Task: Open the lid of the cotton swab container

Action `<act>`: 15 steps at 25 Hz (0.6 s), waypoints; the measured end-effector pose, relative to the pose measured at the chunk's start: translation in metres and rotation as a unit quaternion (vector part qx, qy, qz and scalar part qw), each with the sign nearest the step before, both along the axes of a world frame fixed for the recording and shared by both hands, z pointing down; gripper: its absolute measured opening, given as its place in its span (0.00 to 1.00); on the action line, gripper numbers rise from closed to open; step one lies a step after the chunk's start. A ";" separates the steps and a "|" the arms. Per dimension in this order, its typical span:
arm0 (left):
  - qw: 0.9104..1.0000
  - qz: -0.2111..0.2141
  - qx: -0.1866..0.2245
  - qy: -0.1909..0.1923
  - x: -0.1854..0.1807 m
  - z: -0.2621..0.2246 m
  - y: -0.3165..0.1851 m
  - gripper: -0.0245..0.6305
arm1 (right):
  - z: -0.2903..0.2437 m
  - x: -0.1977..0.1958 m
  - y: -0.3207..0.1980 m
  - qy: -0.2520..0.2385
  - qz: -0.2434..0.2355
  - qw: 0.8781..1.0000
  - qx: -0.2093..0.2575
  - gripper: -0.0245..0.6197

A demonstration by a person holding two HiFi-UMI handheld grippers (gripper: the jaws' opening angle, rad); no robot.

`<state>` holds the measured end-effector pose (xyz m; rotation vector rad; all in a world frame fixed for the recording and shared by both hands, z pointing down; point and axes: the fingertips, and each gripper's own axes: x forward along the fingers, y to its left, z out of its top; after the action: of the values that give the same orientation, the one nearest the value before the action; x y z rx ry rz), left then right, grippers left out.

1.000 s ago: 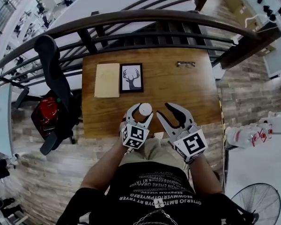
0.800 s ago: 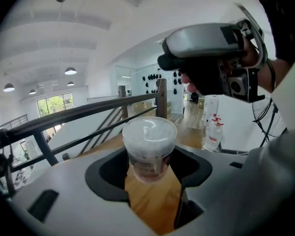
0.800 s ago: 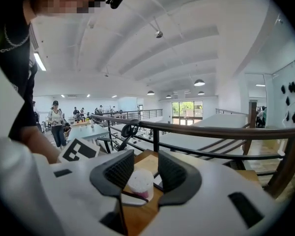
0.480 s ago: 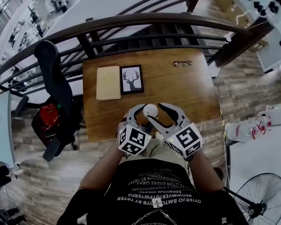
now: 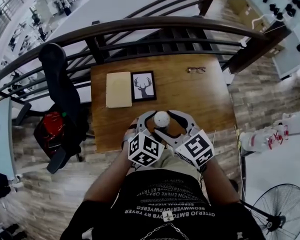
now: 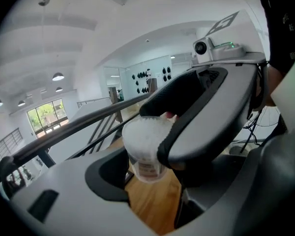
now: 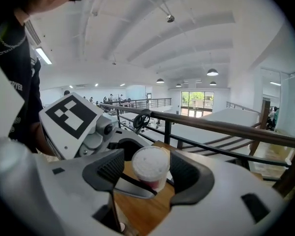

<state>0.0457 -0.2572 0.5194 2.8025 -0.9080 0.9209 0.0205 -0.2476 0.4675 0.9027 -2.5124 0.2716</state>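
Probably light, thin-walled and slick, the cotton swab container (image 5: 161, 119) hangs over the near edge of the desk (image 5: 200, 96), the left gripper (image 6: 146, 155) clamped round its body, while the right gripper (image 7: 148, 172), jaws just opened wide, flanks its lid (image 7: 150, 162) without touching: grip the rim gently.

No word or number can be read with certainty. White lettering is printed in several lines on the black shirt (image 5: 167, 204), but it is seen upside down and cannot be made out. Black-and-white square markers, without letters, are borne by the left marker cube (image 5: 145, 149) and the right marker cube (image 5: 196, 149). A printed label (image 6: 148, 168) is carried on the cotton swab container (image 6: 142, 134); its print is too small to be read.
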 end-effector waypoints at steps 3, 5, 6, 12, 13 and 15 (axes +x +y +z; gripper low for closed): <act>1.000 0.007 0.005 -0.006 -0.002 -0.003 0.002 0.46 | 0.004 -0.003 -0.003 0.016 0.003 1.000 -0.008 0.48; 1.000 0.010 0.005 -0.006 -0.001 -0.005 0.003 0.46 | 0.005 -0.003 -0.005 0.018 0.006 1.000 -0.017 0.48; 1.000 0.011 0.007 -0.007 -0.001 -0.006 0.003 0.46 | 0.005 -0.003 -0.006 0.015 0.008 1.000 -0.022 0.48; 1.000 0.010 0.029 0.002 -0.001 -0.016 0.001 0.46 | -0.001 -0.003 -0.007 0.020 0.014 0.999 -0.024 0.46; 0.999 0.006 0.035 0.014 -0.001 -0.019 0.001 0.46 | -0.004 -0.003 -0.007 0.019 0.012 1.000 -0.020 0.46; 0.998 0.000 0.052 0.040 0.001 -0.028 0.001 0.47 | -0.012 -0.001 -0.007 0.008 0.006 1.000 -0.017 0.46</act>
<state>0.0466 -0.2565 0.4913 2.9016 -0.9713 0.7759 0.0198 -0.2545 0.4558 0.9036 -2.4813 0.3103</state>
